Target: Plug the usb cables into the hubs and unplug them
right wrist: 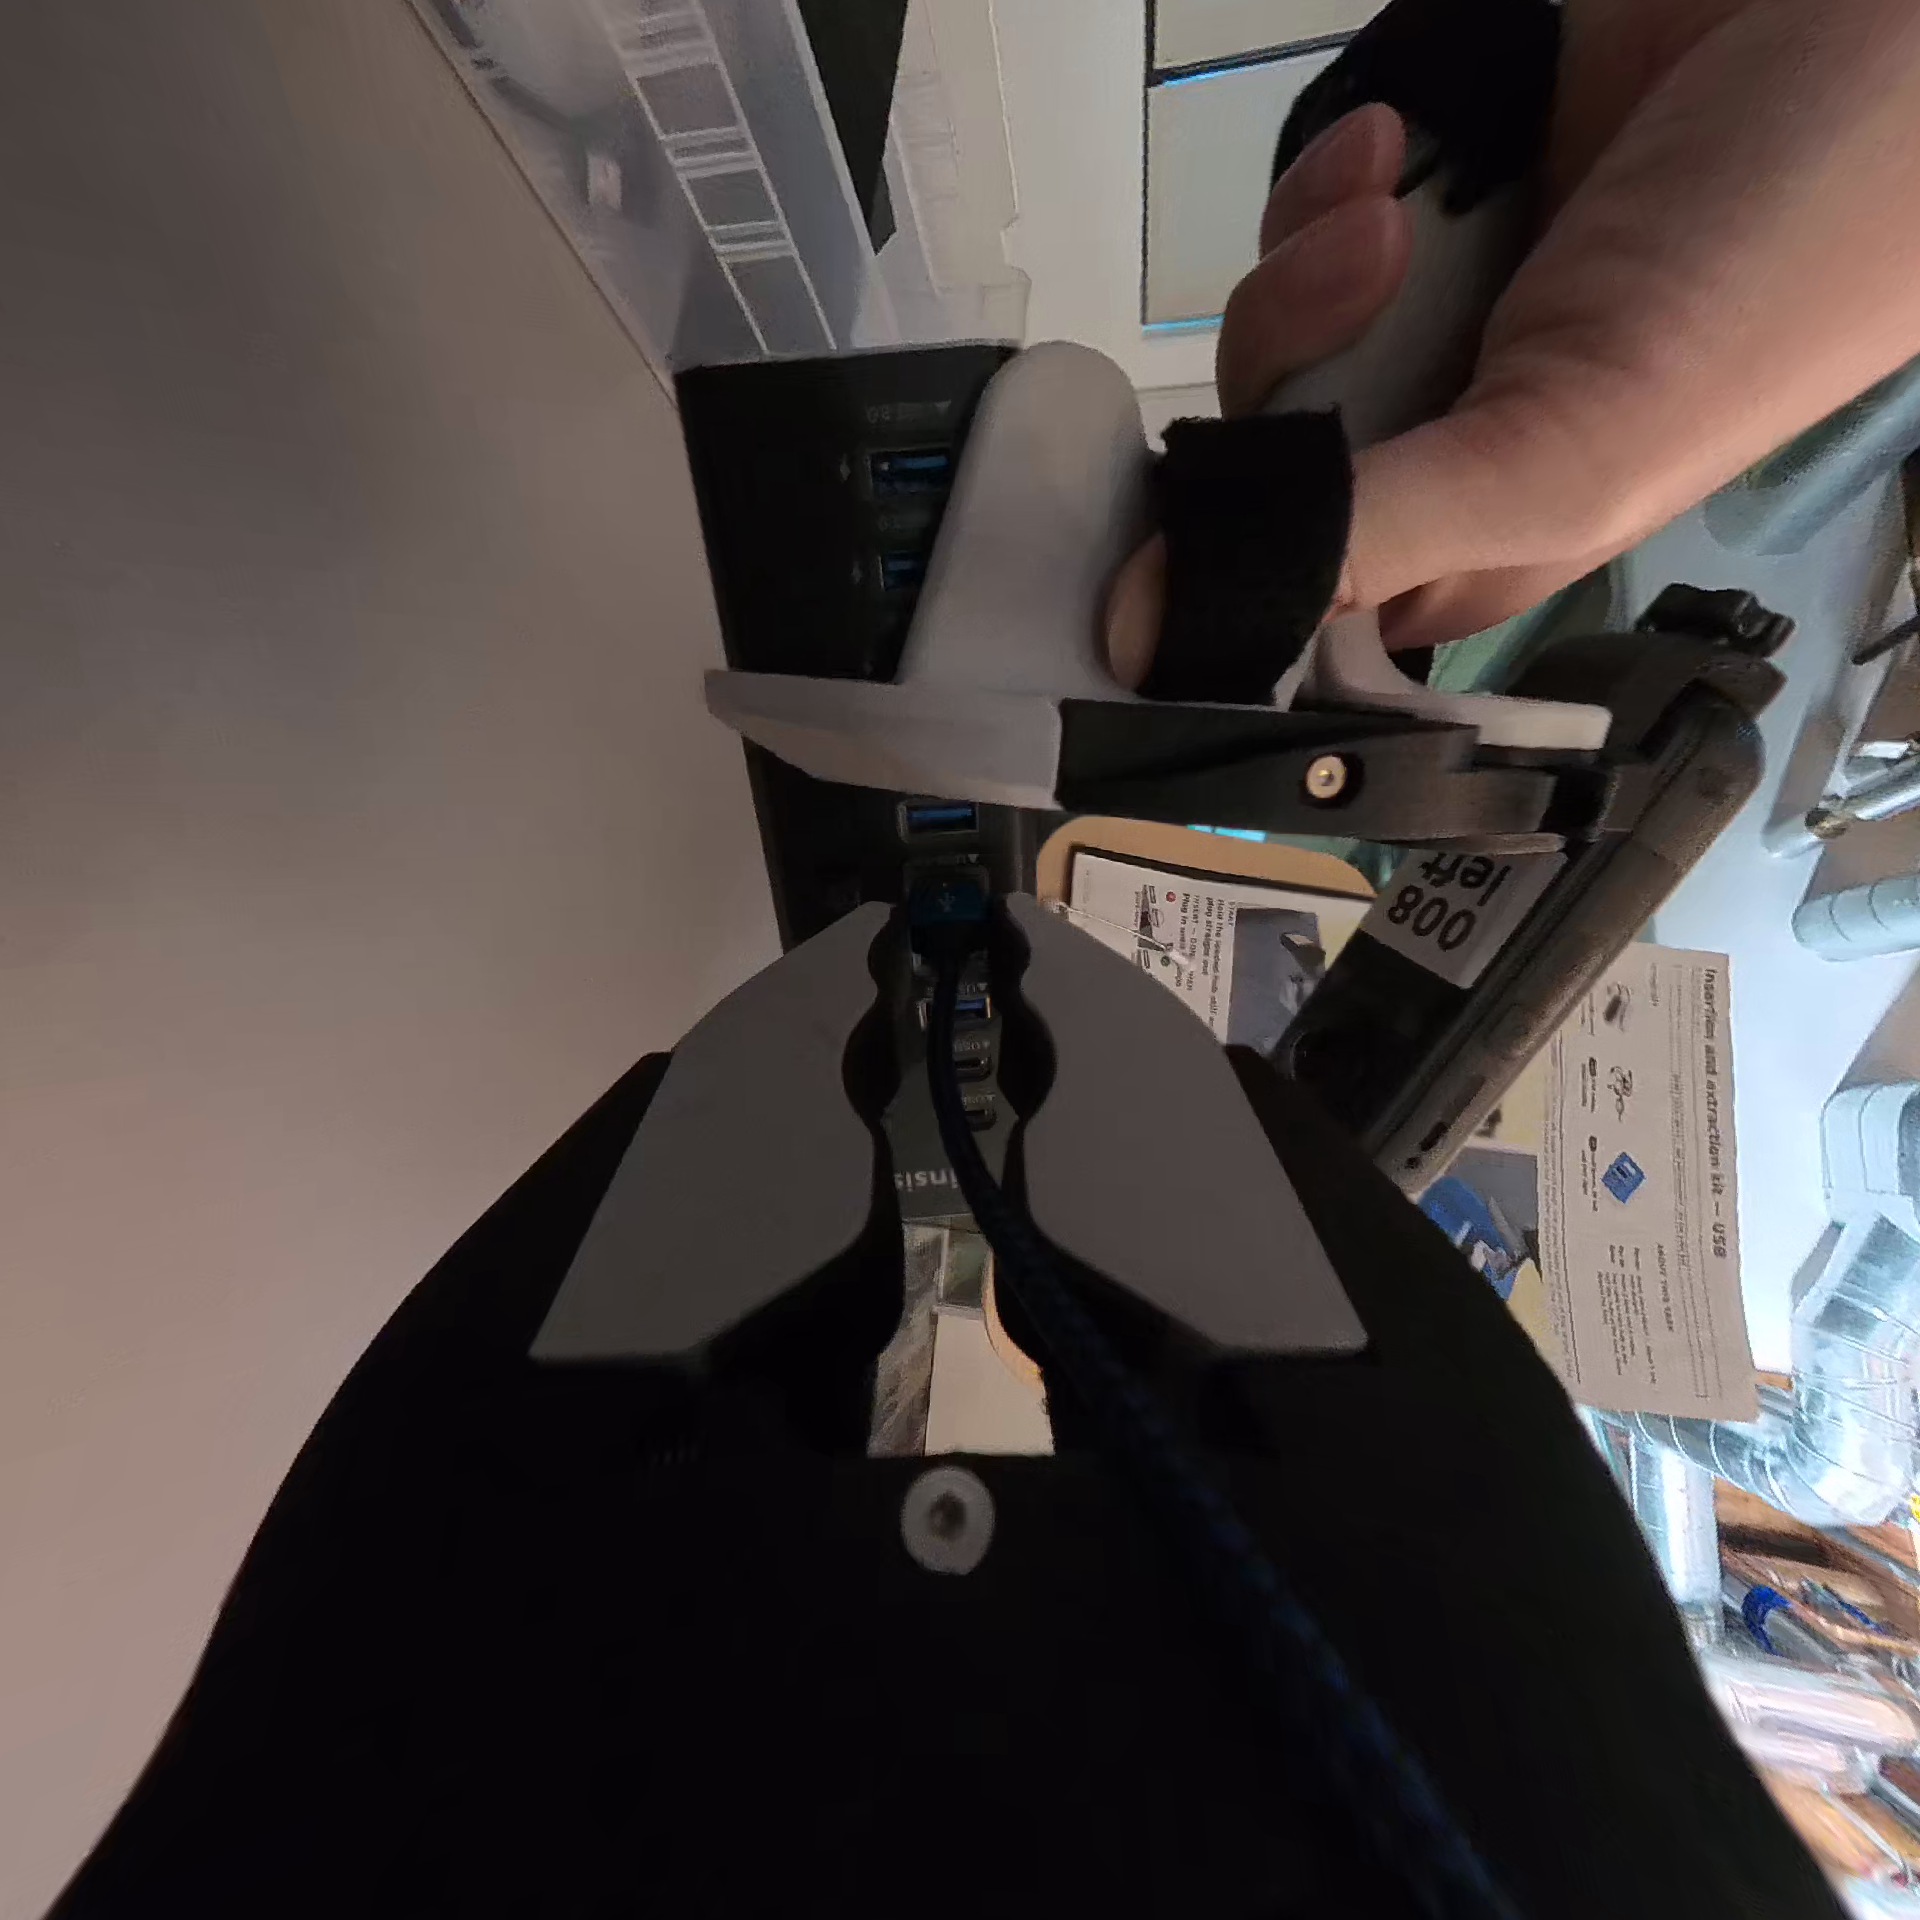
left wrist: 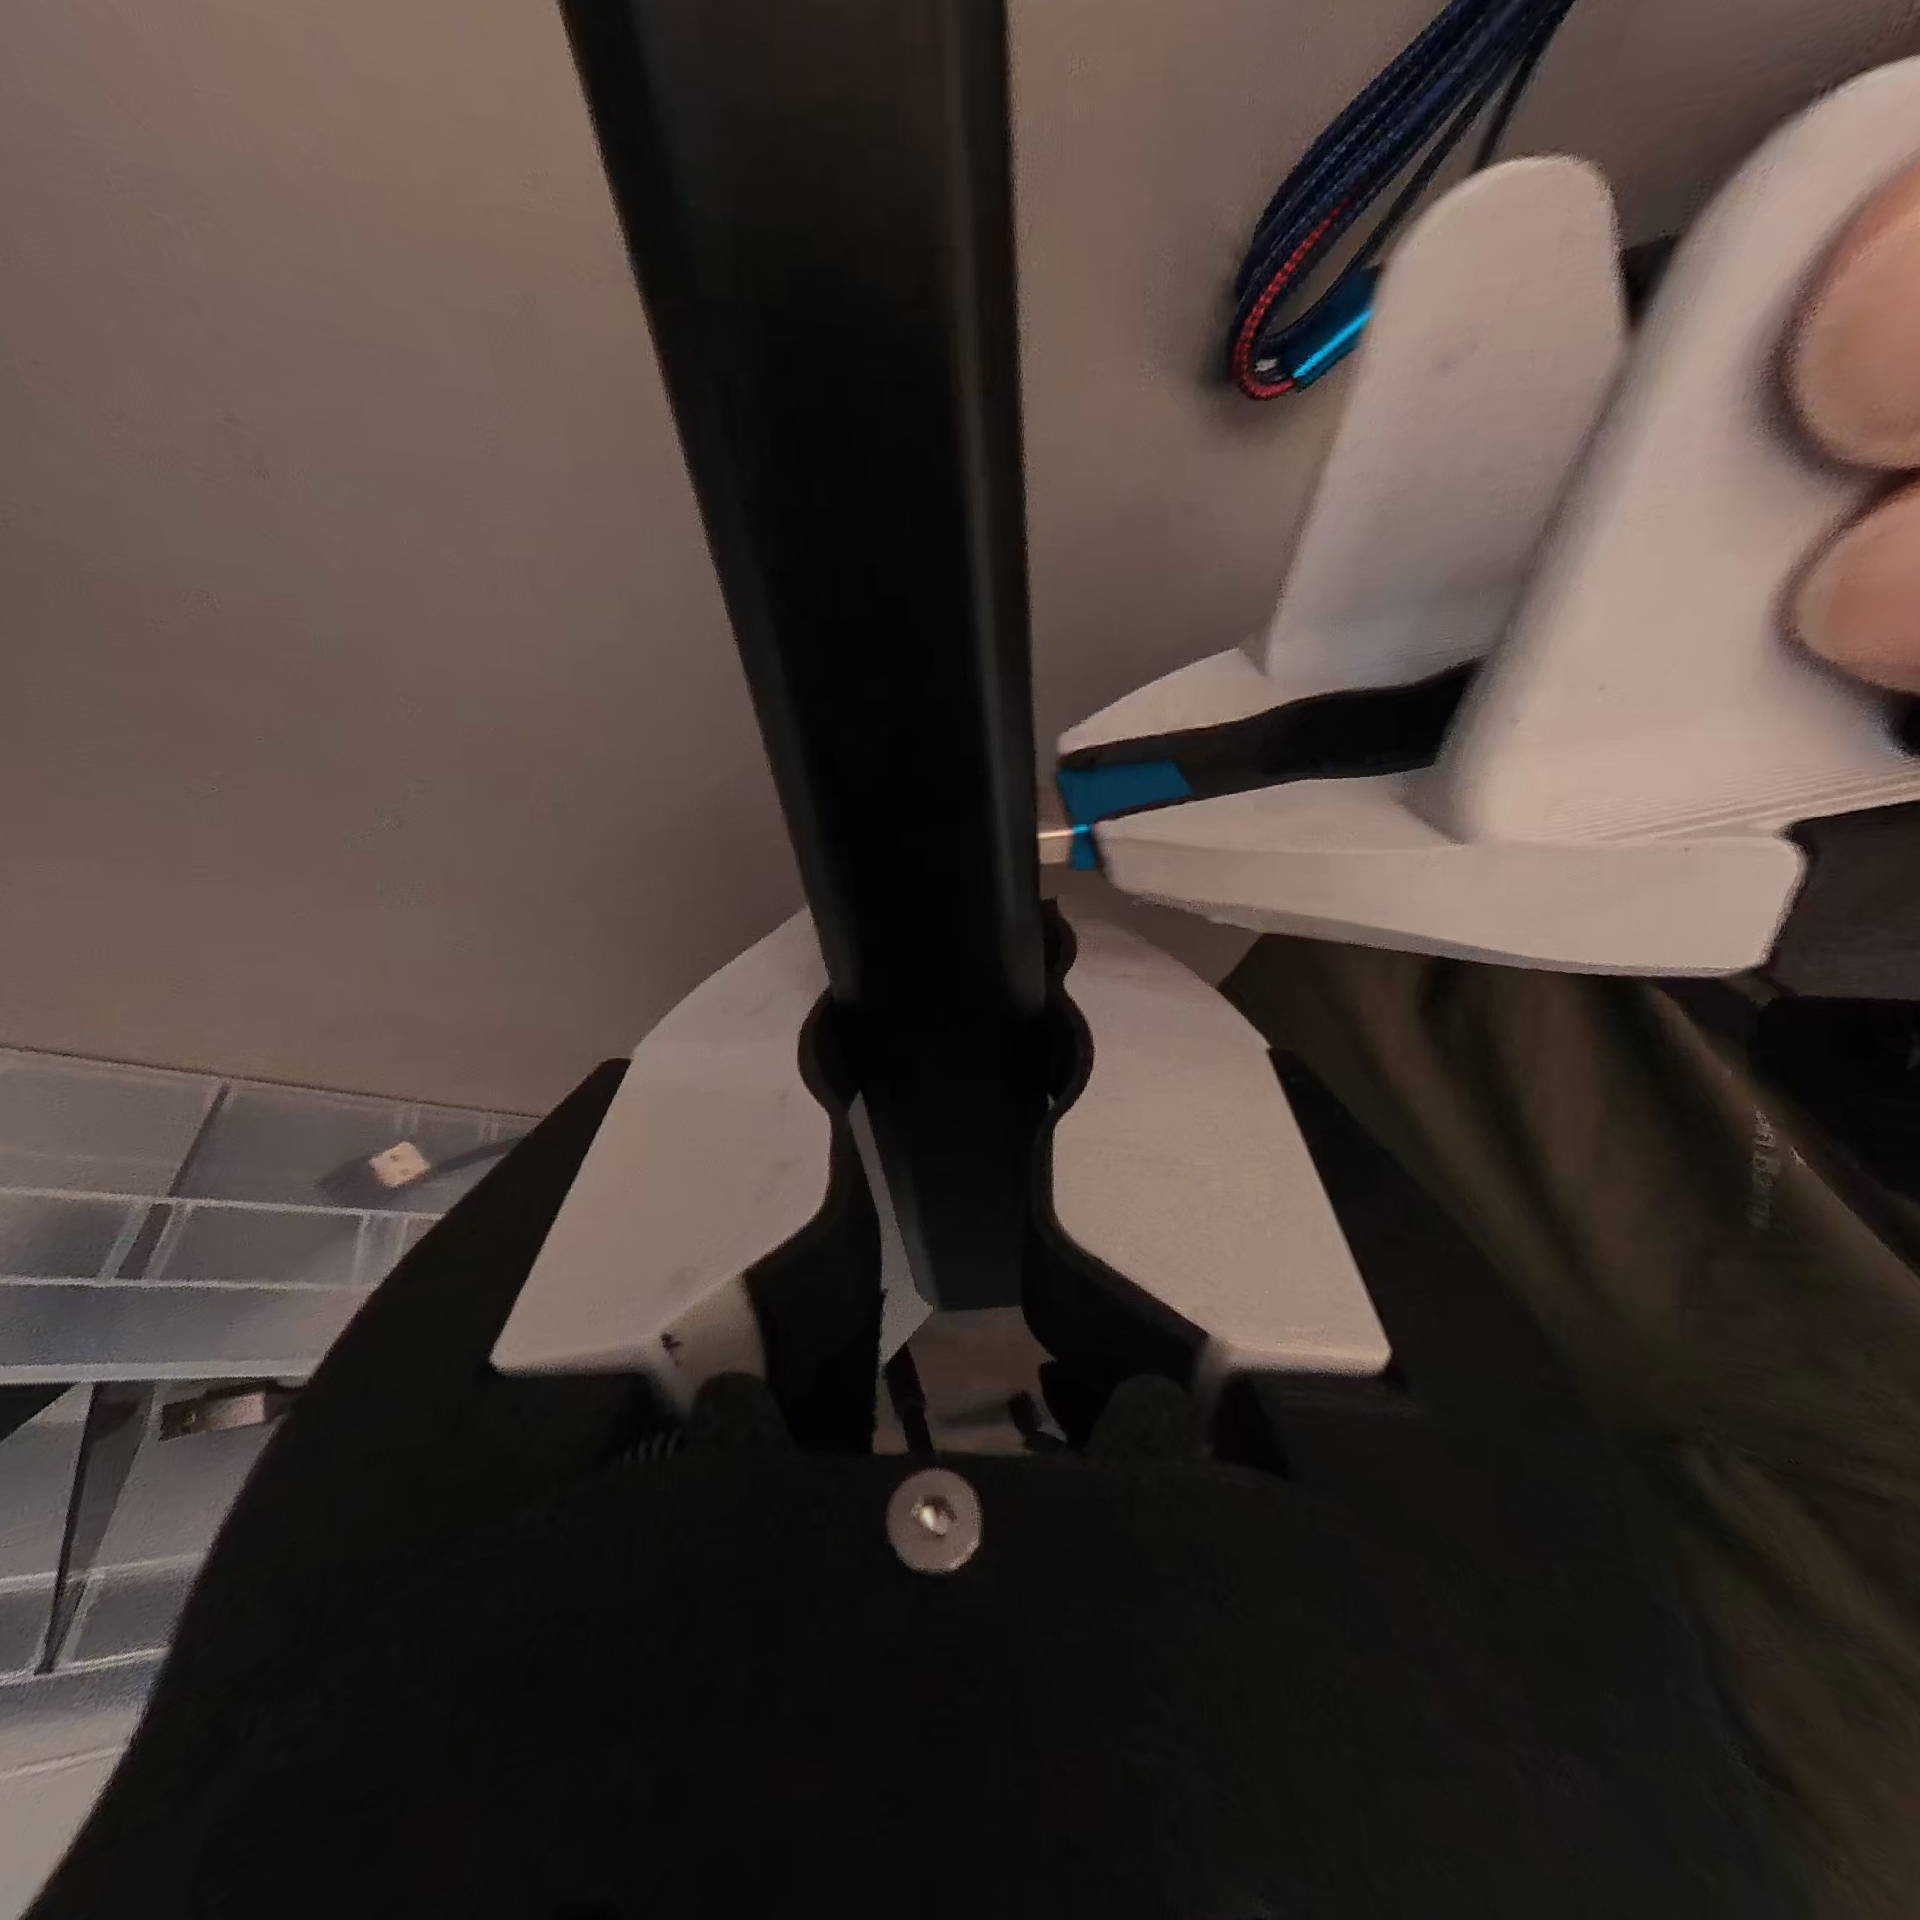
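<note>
**Blue plug at the edge of a black hub**

Blue-shelled USB plug [right wrist: 948, 902] sits pinched between the tips of the right tool [right wrist: 948, 914], its metal end against the black hub [right wrist: 800, 540] directly ahead, among a row of blue ports; whether it is seated cannot be told. Its dark braided cable [right wrist: 1049, 1278] trails back between the right tool's fingers toward the camera. The left tool [left wrist: 940, 997] is closed on the hub's near end, the long black body rising forward from its tips. In the left wrist view, the right tool [left wrist: 1081, 821] enters from the right, level with the hub's side edge, a hand [left wrist: 1860, 416] behind it. Beyond it, a loop of blue and red braided cables [left wrist: 1309, 281] lies on the pale desk [left wrist: 364, 520]. In the right wrist view, printed sheets [right wrist: 1652, 1195] lie to the right of the right tool.
</note>
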{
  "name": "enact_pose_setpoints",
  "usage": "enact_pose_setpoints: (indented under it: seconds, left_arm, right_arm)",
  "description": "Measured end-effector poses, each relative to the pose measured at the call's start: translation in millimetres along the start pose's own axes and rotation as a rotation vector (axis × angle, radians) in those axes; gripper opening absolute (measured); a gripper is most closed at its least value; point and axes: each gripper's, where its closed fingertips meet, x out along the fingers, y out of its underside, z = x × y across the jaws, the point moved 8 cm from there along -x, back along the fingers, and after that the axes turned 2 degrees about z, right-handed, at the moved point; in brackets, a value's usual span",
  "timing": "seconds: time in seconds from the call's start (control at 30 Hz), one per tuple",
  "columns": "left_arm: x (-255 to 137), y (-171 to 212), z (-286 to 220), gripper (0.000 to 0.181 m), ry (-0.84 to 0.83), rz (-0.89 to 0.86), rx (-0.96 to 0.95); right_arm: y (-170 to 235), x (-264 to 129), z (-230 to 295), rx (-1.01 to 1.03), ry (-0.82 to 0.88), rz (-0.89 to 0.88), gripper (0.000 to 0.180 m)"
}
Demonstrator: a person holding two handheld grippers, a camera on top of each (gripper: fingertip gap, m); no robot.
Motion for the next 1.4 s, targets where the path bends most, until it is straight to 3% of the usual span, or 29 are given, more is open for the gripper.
enact_pose_setpoints:
  seconds: [0.27,0.5,0.67,0.77,0.87,0.97,1.1,1.2,1.3,1.4]
  left_arm:
    - [0,3,-4,0.03,-0.056,0.05,0.001]
    - [-1,1,0,0.029,-0.103,-0.022,-0.015]
    - [-20,-12,2,0.029,-0.159,-0.35,0.057]
    - [-33,-17,3,0.029,-0.141,-0.618,0.062]
    - [-42,-17,9,0.029,-0.134,-0.851,0.04]
    - [-46,-17,12,0.029,-0.128,-1.03,0.05]
    - [-45,-18,17,0.029,-0.078,-1.187,0.065]
    - [-31,-20,28,0.028,0.049,-1.227,0.032]
    - [-18,-19,41,0.029,0.221,-1.28,-0.019]
    - [-12,-17,48,0.029,0.24,-1.306,-0.025]
  right_arm:
    - [-1,3,3,0.017,0.024,-0.033,0.015]
    - [0,7,5,0.015,0.067,-0.006,0.015]
    - [19,8,-11,0.177,0.252,0.08,0.024]
    - [34,4,-26,0.226,0.427,0.236,0.035]
    - [56,7,-28,0.416,0.467,0.381,0.048]
    - [71,19,-13,0.696,0.253,0.382,0.042]
    - [61,34,7,0.982,-0.064,0.19,0.042]
    - [55,36,16,0.901,-0.216,0.226,0.029]
    - [47,33,41,0.837,-0.568,0.363,0.026]
    - [11,20,55,0.885,-0.976,0.177,0.019]
